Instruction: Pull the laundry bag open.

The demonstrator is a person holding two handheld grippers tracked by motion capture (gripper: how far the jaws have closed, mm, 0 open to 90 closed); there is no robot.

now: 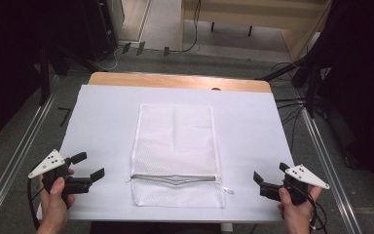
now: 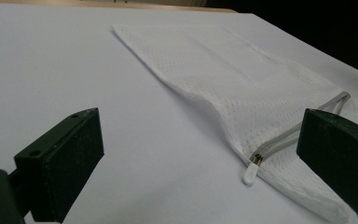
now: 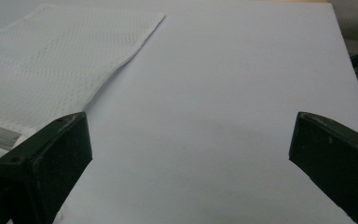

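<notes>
A white mesh zip bag (image 1: pixel 175 153) lies flat mid-table on the white sheet (image 1: pixel 102 122), zipper (image 1: pixel 175 178) toward the near edge. The left gripper (image 1: pixel 88 167) and right gripper (image 1: pixel 268 178) sit well apart from it at the near corners, jaws wide, holding nothing.

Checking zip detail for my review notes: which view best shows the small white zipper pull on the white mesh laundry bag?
The left gripper view: the small white zipper pull lies close and sharp at the grey zipper's end. The high view shows it as a tiny speck at the white mesh laundry bag. The right gripper view catches just a zipper sliver.
</notes>
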